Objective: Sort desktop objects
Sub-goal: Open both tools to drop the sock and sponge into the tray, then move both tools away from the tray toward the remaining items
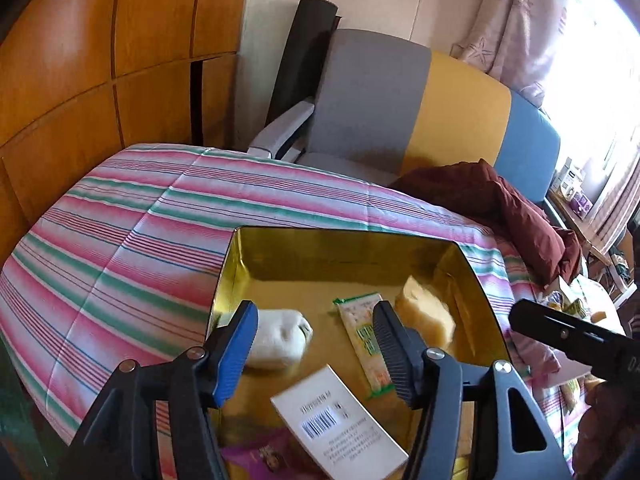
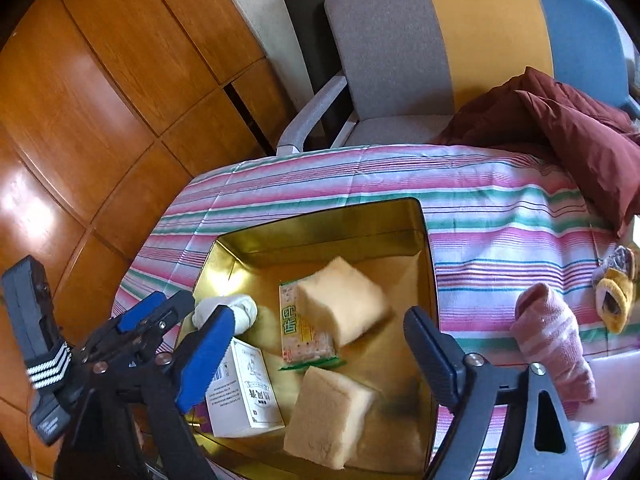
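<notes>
Right wrist view: both claws (image 2: 320, 352) (image 1: 316, 344) gape empty above a glossy gold tin (image 2: 320, 236) holding spongy tan blocks (image 2: 344, 300).

Both wrist views look steeply down, close over the gold tin (image 1: 348, 248) (shared, with the armchair (image 2: 400, 40) behind).

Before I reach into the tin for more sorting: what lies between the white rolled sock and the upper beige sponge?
In the right wrist view, the green-edged snack packet lies flat on the gold tin's floor between the white rolled sock and the upper sponge, its right edge tucked under the sponge.
</notes>
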Tool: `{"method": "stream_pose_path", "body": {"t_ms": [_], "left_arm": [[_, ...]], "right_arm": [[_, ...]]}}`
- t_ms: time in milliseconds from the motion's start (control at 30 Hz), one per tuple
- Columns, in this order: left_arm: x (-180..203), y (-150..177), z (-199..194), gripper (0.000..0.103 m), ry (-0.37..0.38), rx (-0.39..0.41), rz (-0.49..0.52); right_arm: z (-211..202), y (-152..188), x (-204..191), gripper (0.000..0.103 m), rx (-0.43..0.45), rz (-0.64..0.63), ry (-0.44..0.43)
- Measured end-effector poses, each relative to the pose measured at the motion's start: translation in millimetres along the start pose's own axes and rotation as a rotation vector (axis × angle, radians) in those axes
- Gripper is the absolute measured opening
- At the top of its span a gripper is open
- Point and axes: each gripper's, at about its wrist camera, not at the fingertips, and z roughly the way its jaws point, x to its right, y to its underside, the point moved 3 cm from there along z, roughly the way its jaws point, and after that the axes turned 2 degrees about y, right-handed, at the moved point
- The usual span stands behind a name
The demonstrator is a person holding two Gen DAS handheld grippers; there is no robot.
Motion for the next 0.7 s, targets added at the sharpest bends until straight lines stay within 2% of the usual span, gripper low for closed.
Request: {"method": "stream_pose_path", "body": {"t_ms": [233,400,433,533,700], "left_arm": [[3.3,17.2,-6.3,0.059,0.046,-0.027,-0.025],[7.1,30.1,-6.8,0.058,0.068,-0.049,-0.027],[10.6,31.8,-6.8,0.055,0.063,-0.045,-0.014],[19.0,37.1,-9.5,0.056,0.057,-0.041,0.027],[30.7,42.4,-14.5,0.060,0.126,-0.051,0.028]], "right_arm": [[-13.6,9.7,-5.0,0.098,0.064,-0.042,0.015],[-32.0,15.2,-2.7,0.100,0.155,-0.041,0.079],[-33.9,15.8,-1.2,0.100,0.160,-0.039,0.090],[-36.5,17.1,5.7,0.100,0.154,-0.036,0.095],[-36.8,27.5,17.4,0.100,0.118,-0.052,0.131]]}}
